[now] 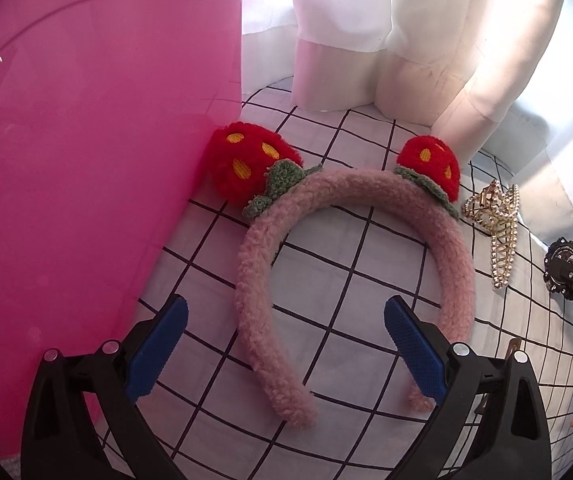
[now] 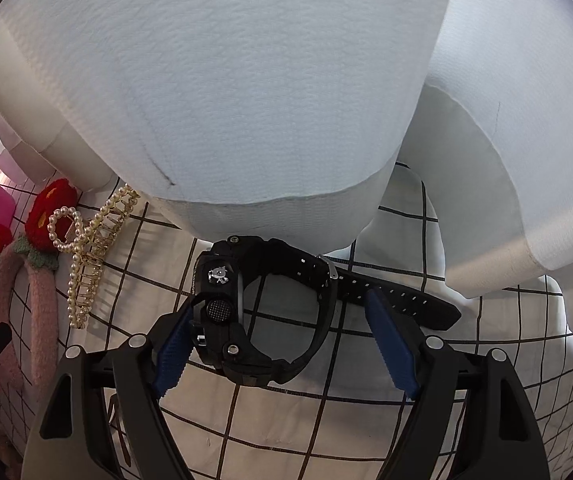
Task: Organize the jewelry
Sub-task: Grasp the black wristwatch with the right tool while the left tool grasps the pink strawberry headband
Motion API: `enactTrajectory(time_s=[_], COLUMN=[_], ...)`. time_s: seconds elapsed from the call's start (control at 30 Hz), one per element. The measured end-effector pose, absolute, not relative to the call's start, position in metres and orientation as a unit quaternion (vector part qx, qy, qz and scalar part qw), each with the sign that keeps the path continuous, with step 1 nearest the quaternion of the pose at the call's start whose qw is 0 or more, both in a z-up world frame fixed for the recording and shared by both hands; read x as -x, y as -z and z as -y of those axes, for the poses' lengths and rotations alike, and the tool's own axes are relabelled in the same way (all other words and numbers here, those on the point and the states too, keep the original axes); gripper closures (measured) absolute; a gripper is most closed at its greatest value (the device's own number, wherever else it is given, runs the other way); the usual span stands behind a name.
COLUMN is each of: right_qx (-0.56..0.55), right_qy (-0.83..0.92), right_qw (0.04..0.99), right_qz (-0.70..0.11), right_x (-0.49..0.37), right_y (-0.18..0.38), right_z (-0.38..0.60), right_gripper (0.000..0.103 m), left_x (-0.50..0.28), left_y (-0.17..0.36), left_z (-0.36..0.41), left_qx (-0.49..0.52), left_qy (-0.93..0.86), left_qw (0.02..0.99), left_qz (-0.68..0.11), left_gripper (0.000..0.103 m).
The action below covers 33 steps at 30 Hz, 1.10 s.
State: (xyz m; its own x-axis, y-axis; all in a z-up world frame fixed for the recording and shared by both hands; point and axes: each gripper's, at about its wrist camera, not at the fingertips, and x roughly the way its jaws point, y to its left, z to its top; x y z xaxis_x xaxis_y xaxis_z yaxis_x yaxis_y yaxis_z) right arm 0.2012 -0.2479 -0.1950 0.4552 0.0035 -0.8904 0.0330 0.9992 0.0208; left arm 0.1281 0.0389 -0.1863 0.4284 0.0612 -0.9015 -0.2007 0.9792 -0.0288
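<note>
Jewelry lies spread on a grid-patterned cloth: the right hand-held gripper (image 2: pixel 282 340), jaws wide and gripping nothing, straddles a black wristwatch (image 2: pixel 246 312) near the curtain, its chunky case looking rigid and fairly heavy, best pinched across the case. The left hand-held gripper (image 1: pixel 284 344), equally wide and empty, hovers over a fluffy strawberry headband (image 1: pixel 350 248), seemingly light and squashy, beside a pearl hair claw (image 1: pixel 494 232).

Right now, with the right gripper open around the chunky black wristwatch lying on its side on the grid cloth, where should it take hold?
Probably the black wristwatch is best gripped across its thick case, from above. The right gripper is open, its left pad beside the case, its right pad outside the looped strap. The case is rigid; the strap would likely flex.
</note>
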Motion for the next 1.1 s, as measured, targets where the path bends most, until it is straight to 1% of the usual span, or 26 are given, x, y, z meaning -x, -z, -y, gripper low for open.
enactTrajectory(time_s=[0.27,0.5,0.57,0.63,0.67,0.7,0.73,0.77,0.83,0.9,1.1], right_qx=[-0.043,-0.066,-0.072,-0.082,-0.079,-0.066,-0.056,-0.052,-0.063,-0.076,-0.081], right_qy=[0.004,-0.004,-0.006,-0.022,-0.026,-0.021,-0.018,-0.017,-0.018,-0.016,-0.006], right_qw=[0.857,0.857,0.856,0.857,0.859,0.861,0.863,0.865,0.865,0.866,0.869], right_qz=[-0.514,-0.512,-0.511,-0.508,-0.505,-0.504,-0.501,-0.499,-0.497,-0.495,-0.488], right_x=[-0.186,-0.183,-0.181,-0.180,-0.179,-0.177,-0.175,-0.173,-0.169,-0.163,-0.139], right_y=[0.198,0.204,0.203,0.202,0.201,0.200,0.200,0.200,0.201,0.202,0.202], right_z=[0.258,0.266,0.268,0.271,0.269,0.265,0.263,0.261,0.262,0.265,0.270], right_gripper=[0.027,0.028,0.029,0.045,0.046,0.046,0.046,0.047,0.047,0.048,0.048], left_x=[-0.155,-0.163,-0.162,-0.161,-0.161,-0.160,-0.154,-0.151,-0.148,-0.141,-0.121], left_y=[0.214,0.215,0.214,0.211,0.208,0.206,0.204,0.202,0.200,0.195,0.180], left_z=[-0.042,-0.044,-0.045,-0.042,-0.040,-0.039,-0.037,-0.038,-0.040,-0.041,-0.038], left_qx=[0.065,0.072,0.072,0.067,0.065,0.064,0.063,0.063,0.070,0.082,0.075], left_qy=[-0.091,-0.097,-0.095,-0.090,-0.086,-0.083,-0.081,-0.082,-0.079,-0.068,-0.059], left_qw=[0.821,0.823,0.825,0.830,0.831,0.832,0.833,0.834,0.832,0.831,0.847], left_qz=[-0.560,-0.555,-0.552,-0.547,-0.545,-0.544,-0.543,-0.543,-0.544,-0.546,-0.523], left_gripper=[0.006,0.005,0.010,0.024,0.029,0.039,0.052,0.060,0.092,0.092,0.094])
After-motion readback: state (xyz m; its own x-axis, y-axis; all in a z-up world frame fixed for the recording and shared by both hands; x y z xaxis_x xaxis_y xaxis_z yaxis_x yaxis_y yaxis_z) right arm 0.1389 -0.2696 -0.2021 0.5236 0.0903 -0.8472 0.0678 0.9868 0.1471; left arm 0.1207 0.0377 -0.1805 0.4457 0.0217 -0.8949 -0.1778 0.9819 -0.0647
